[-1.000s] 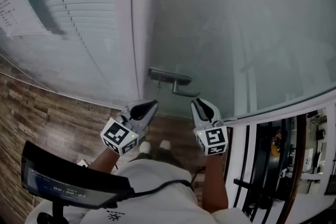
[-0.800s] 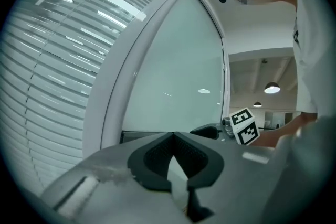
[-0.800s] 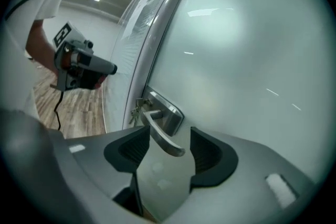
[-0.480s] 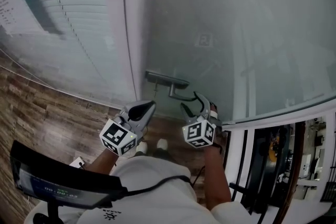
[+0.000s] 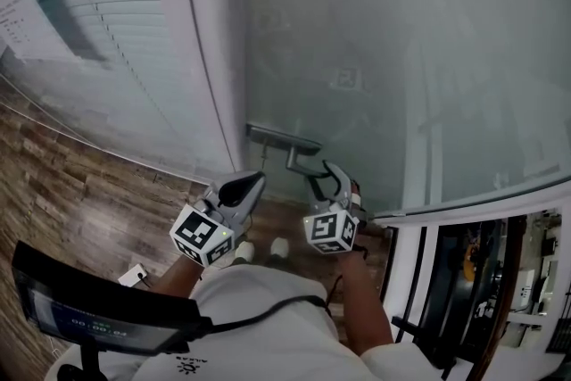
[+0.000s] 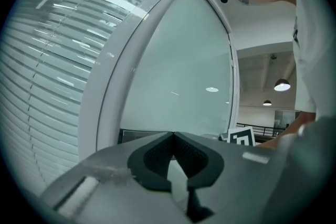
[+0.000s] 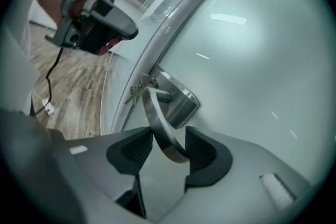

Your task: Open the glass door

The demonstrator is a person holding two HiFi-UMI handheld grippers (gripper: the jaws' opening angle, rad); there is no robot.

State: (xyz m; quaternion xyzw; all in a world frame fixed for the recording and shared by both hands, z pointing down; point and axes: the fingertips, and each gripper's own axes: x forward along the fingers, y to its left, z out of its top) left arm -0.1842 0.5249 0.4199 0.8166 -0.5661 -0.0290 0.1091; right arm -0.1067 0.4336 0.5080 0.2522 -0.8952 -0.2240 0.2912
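Glass door [image 5: 401,58]: a frosted, pale grey-green pane, smooth, with soft streaks of reflected ceiling light. It stands directly in front of you and fills most of the head view. A white frame [image 5: 210,58], flat and matte, runs along its left edge. Past the frame is a second pane with white horizontal blinds [image 5: 89,4] behind it. The floor [image 5: 62,183] under you is brown wood-grain planking.

The handle [image 5: 299,158] sits on the door's left edge, just beside the frame. It is brushed metal: a rectangular backplate [image 7: 181,99] with a flat, curved lever [image 7: 160,128] coming off it. A small bunch of keys [image 7: 137,89] shows at the frame side of the backplate.

Your right gripper [image 5: 323,178] has a grey body and dark ribbed pads, and it is tilted a little downward at the handle. Its jaws stand moderately apart and have just been closing. The free end of the lever lies between them. The lever is against or just beside one pad, and a clear gap remains to the other, so it is not clamped.

Your left gripper [image 5: 252,185] is held level, below and to the left of the handle and apart from it, facing the door's left edge. Its pads meet at the tips with nothing between them.
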